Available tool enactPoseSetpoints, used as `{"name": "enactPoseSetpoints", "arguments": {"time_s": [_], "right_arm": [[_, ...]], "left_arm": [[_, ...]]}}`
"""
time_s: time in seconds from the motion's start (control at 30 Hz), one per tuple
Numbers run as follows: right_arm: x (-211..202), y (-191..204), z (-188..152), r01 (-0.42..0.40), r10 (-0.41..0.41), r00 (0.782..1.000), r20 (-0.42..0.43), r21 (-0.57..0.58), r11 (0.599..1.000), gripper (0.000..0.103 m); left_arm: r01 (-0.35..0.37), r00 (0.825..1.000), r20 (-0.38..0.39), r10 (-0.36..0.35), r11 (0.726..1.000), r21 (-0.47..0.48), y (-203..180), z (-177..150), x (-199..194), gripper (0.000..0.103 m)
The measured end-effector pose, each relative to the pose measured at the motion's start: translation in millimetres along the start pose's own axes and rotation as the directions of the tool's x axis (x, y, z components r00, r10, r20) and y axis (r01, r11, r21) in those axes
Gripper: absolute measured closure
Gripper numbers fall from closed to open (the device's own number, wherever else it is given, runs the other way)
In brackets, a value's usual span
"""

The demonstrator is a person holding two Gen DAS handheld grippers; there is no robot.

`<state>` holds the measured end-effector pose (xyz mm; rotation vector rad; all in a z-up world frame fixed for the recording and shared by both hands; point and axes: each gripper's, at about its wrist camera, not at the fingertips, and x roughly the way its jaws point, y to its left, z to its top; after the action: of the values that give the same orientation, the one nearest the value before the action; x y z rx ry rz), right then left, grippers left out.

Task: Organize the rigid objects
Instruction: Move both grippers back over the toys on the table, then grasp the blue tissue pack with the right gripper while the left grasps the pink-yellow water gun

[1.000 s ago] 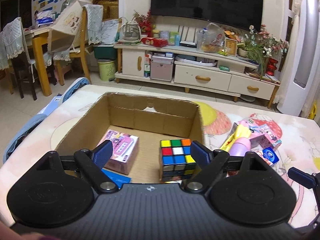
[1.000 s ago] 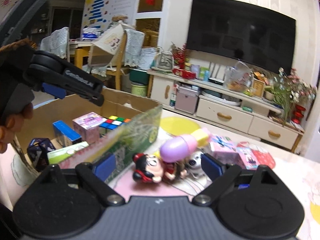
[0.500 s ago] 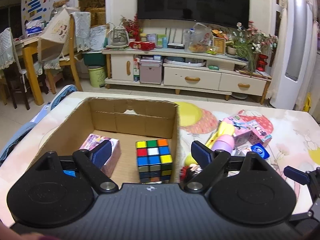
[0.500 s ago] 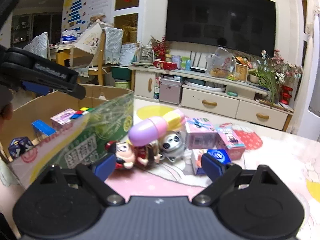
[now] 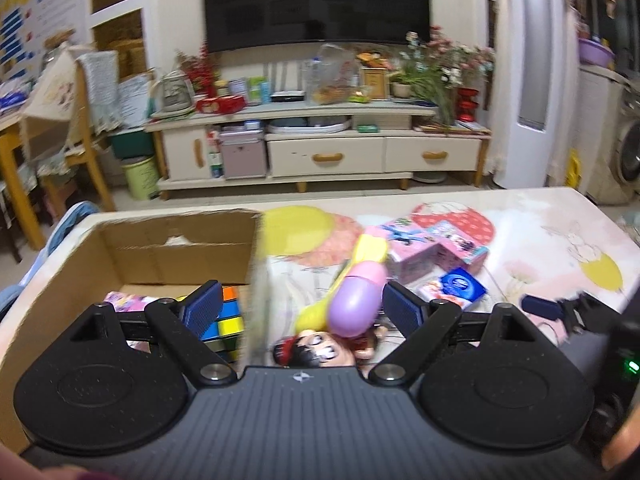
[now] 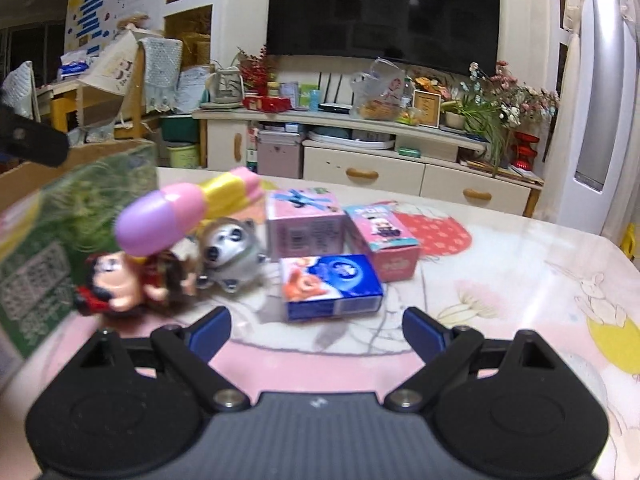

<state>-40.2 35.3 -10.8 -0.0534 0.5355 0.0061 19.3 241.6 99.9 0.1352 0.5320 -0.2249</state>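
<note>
On a pastel cartoon tablecloth (image 6: 520, 264), right gripper (image 6: 316, 330) wide open, tilted down before blue box (image 6: 332, 286); left gripper (image 5: 302, 304) open over cardboard box (image 5: 132, 248) edge.

Ahead of me: wall-mounted dark television (image 5: 316, 0); cream drawered cabinet (image 5: 320, 148) beneath; yellow wooden chair (image 6: 100, 108) left; tiled floor.

Both grippers' jaws wide apart (nothing gripped), tilted downward.
</note>
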Motion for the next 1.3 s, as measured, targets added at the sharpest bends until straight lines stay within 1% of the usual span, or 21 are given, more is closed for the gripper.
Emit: {"name": "enactPoseSetpoints", "arguments": {"time_s": [0.03,0.13,0.23,0.33,0.4,0.53,0.6,0.73,0.77,0.87,0.97,1.03,1.07,1.1,1.17,1.23,1.3], "right_arm": [[4.5,-1.7,0.2,-0.002,0.002,1.000,-0.004,-0.002,1.000,0.006],[19.6,-5.4,1.2,-0.013,0.013,1.000,-0.022,-0.013,1.000,0.005],[33.2,-9.1,3.2,-0.032,0.031,0.999,-0.041,-0.026,0.999,0.005],[43.3,-14.3,5.1,-0.048,0.047,0.998,-0.049,-0.029,0.998,0.004],[50.1,-18.2,7.1,-0.065,0.064,0.995,-0.070,-0.014,0.998,0.003],[58.6,-27.3,11.1,-0.098,0.100,0.992,-0.079,0.021,0.995,0.003],[61.7,-30.7,12.4,-0.120,0.123,0.989,-0.085,0.034,0.992,0.003],[65.9,-30.9,16.6,-0.144,0.147,0.986,-0.085,0.034,0.989,0.004],[66.6,-30.6,17.6,-0.147,0.149,0.985,-0.082,0.029,0.989,0.004],[69.4,-28.2,20.7,-0.143,0.143,0.986,-0.079,0.012,0.990,0.004],[73.2,-27.7,20.8,-0.145,0.146,0.984,-0.103,0.015,0.989,0.010],[73.5,-28.9,21.9,-0.143,0.145,0.984,-0.102,0.022,0.989,0.015],[73.3,-29.8,21.5,-0.143,0.145,0.984,-0.102,0.027,0.989,0.015],[72.9,-29.8,21.6,-0.142,0.144,0.984,-0.100,0.030,0.989,0.016],[72.3,-31.0,21.9,-0.143,0.146,0.985,-0.095,0.035,0.989,0.020],[71.9,-32.1,22.3,-0.143,0.146,0.985,-0.089,0.039,0.989,0.028],[71.6,-32.6,22.2,-0.147,0.149,0.985,-0.089,0.031,0.989,0.029]], "left_arm": [[0.011,1.000,0.000,-0.011,1.000,0.010,-1.9,-1.5,-0.2,0.000],[0.059,0.998,-0.019,-0.058,0.997,0.053,-11.2,-1.8,8.0,0.000],[0.070,0.997,-0.030,-0.067,0.991,0.111,-23.3,-1.6,19.3,0.000],[0.043,0.999,-0.036,-0.038,0.987,0.157,-33.0,-1.0,36.2,0.000],[0.032,0.998,-0.050,-0.024,0.986,0.162,-35.8,0.2,48.1,0.000],[0.005,0.997,-0.078,0.007,0.989,0.150,-36.4,2.6,70.6,0.000],[-0.008,0.995,-0.093,0.023,0.987,0.162,-37.8,4.0,81.2,0.001],[-0.038,0.990,-0.128,0.060,0.985,0.165,-38.3,6.8,92.9,0.011],[-0.041,0.989,-0.137,0.064,0.986,0.164,-38.2,6.5,95.5,0.013],[-0.053,0.987,-0.144,0.078,0.984,0.170,-39.4,7.1,100.9,0.013],[-0.050,0.987,-0.144,0.073,0.986,0.157,-38.5,8.5,102.1,0.013],[-0.048,0.988,-0.141,0.069,0.988,0.147,-39.1,8.7,102.7,0.015],[-0.047,0.988,-0.140,0.068,0.988,0.148,-40.2,8.9,102.9,0.016],[-0.044,0.988,-0.140,0.065,0.988,0.147,-40.4,8.4,102.7,0.017],[-0.033,0.988,-0.146,0.052,0.991,0.133,-39.7,9.6,102.7,0.024],[-0.021,0.987,-0.158,0.038,0.994,0.106,-38.0,10.0,104.3,0.029],[-0.013,0.986,-0.167,0.027,0.997,0.082,-35.0,9.5,104.4,0.030]]}}
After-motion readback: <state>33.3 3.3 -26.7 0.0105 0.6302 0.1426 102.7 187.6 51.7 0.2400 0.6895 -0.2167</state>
